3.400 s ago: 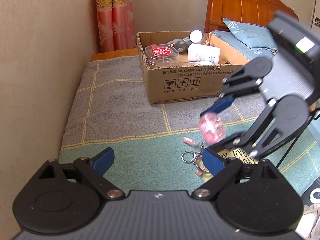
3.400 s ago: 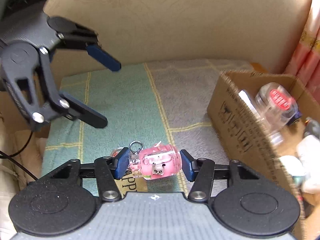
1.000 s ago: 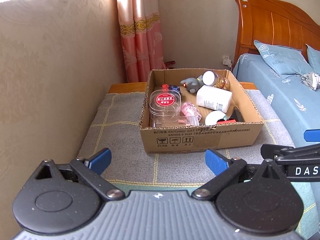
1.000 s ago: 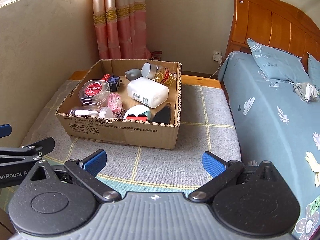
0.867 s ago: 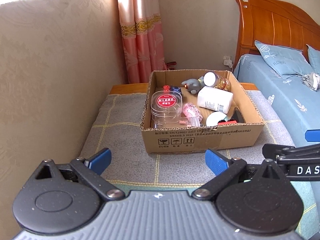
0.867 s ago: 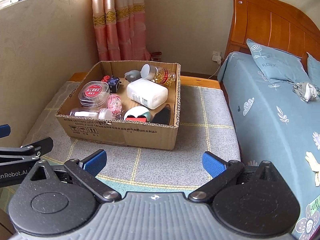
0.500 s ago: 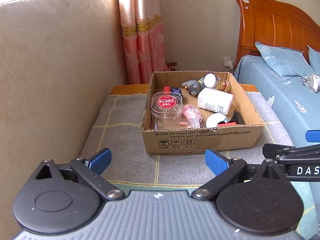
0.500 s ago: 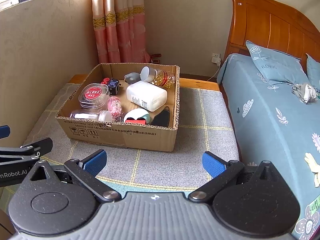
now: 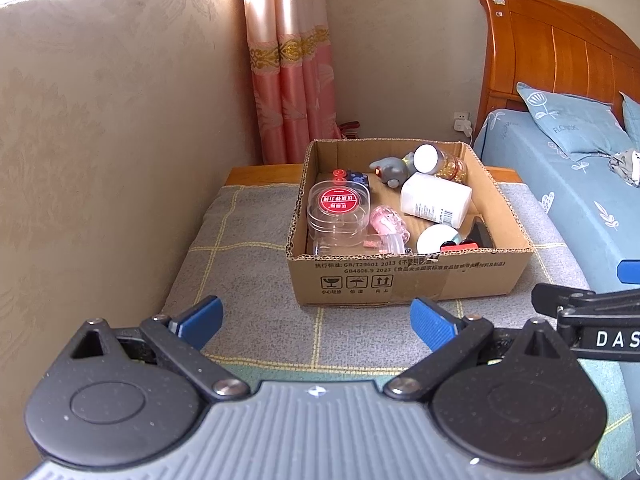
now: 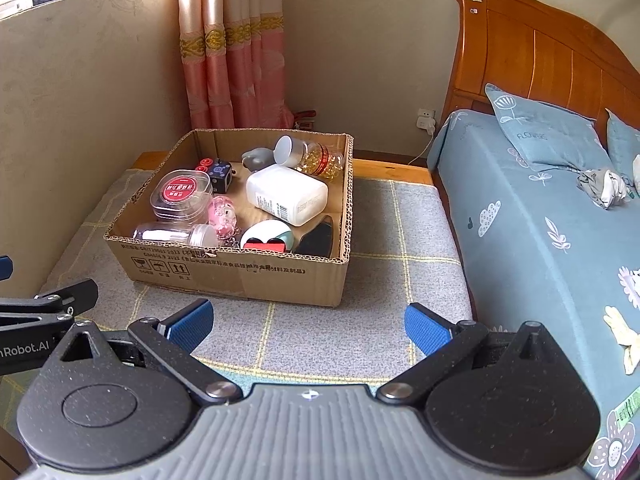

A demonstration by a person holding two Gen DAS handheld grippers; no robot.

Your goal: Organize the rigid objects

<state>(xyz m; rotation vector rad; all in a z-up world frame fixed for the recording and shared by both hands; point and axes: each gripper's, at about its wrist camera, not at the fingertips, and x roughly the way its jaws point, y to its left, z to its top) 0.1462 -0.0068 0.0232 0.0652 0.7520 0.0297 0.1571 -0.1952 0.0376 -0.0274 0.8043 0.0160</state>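
now both claws gape empty — left gripper [image 9: 316, 322] and right gripper [image 10: 308, 326] held back from the cardboard box [image 10: 240, 272] — pink keychain [image 10: 223, 210] inside.

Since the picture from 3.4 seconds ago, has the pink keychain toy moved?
Yes. The pink keychain toy now lies inside the cardboard box, beside the clear round container; earlier the right gripper held it above the blanket, outside the box.
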